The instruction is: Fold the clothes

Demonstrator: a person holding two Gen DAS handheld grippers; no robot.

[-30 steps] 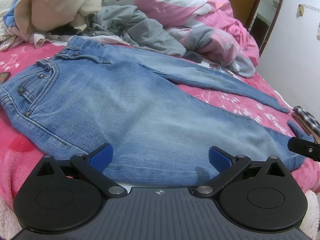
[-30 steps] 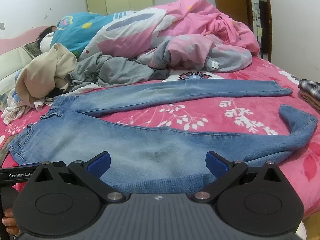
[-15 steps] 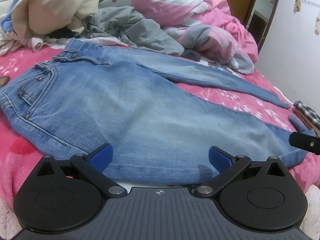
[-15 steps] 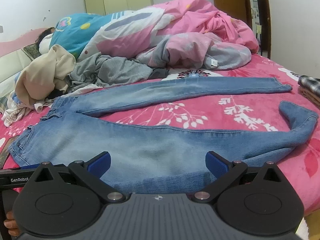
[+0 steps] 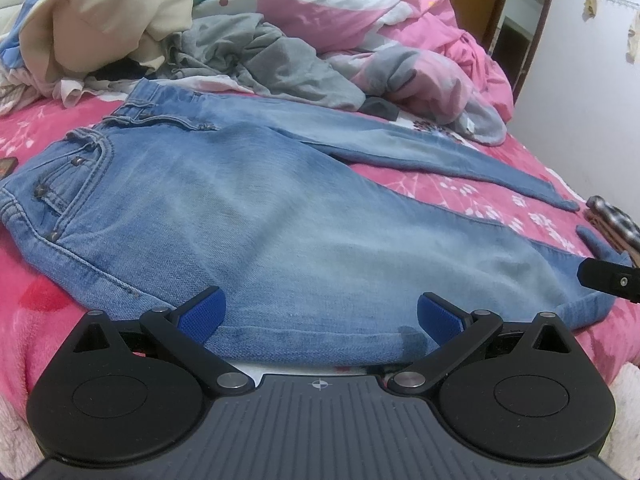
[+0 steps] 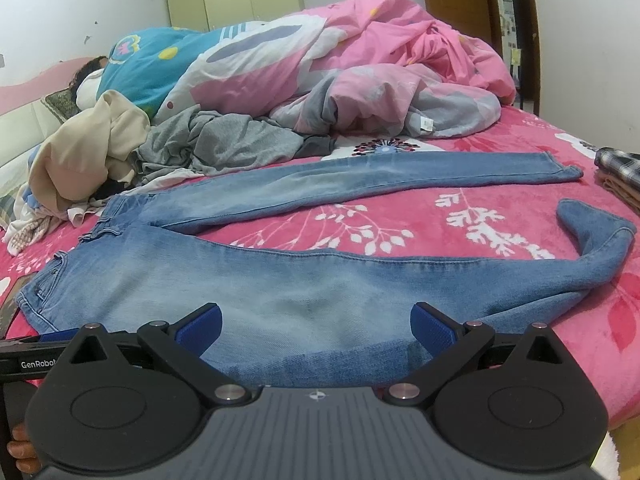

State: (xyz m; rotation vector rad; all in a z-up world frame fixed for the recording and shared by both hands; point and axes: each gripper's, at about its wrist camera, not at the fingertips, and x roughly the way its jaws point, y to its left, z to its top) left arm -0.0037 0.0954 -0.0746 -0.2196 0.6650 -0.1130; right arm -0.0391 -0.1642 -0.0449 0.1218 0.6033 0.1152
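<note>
A pair of light blue jeans (image 5: pixel 256 216) lies spread flat on the pink floral bed, waistband to the left, legs running right. In the right wrist view the jeans (image 6: pixel 256 280) show both legs apart, the near leg's cuff (image 6: pixel 592 232) curled upward. My left gripper (image 5: pixel 318 316) hangs open at the near edge of the thigh, with nothing between its blue pads. My right gripper (image 6: pixel 316 326) is open too, low over the near leg's edge. The tip of the other gripper (image 5: pixel 608 280) shows at the far right of the left wrist view.
A heap of grey (image 6: pixel 224 140) and beige clothes (image 6: pixel 80 152) lies behind the waistband. A pink quilt (image 6: pixel 360 72) covers someone lying at the back of the bed. Folded plaid clothes (image 6: pixel 620 168) sit at the right edge. A dark flat object (image 5: pixel 6 166) lies left of the jeans.
Both grippers have edged a little closer to the jeans and slightly lower. Both stay open; the jeans have not moved.
</note>
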